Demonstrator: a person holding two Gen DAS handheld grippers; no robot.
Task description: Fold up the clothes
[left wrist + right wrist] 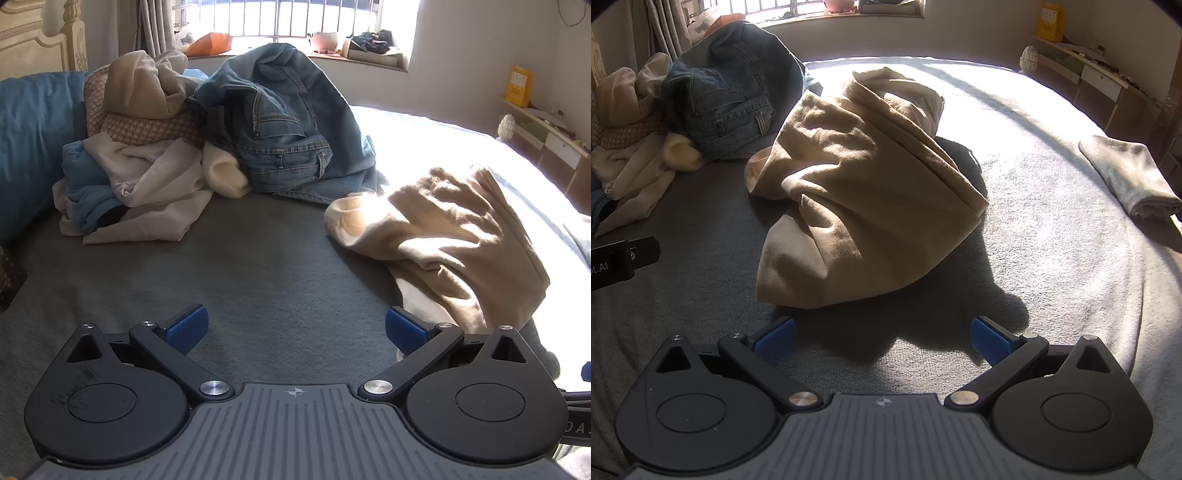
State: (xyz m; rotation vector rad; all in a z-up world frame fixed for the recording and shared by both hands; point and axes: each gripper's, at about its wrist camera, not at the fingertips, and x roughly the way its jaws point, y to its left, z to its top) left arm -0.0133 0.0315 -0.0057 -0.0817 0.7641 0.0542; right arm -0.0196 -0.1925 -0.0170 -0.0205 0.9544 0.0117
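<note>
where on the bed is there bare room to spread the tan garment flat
Free: the grey blanket between the laundry pile and the tan garment, and right of it up to the folded grey cloth. Crowded: the back left, under the jeans.

Hard daylight pours through the barred window (303, 22) at the back, blowing out the far bed (424, 147) to near white in both views. The tan garment (864, 184) is half lit and throws a sharp dark shadow toward the camera. The near bed surface lies in dull shade. Fisheye bending curves the edges, with black vignetting at the corners. Focus is crisp.
</note>
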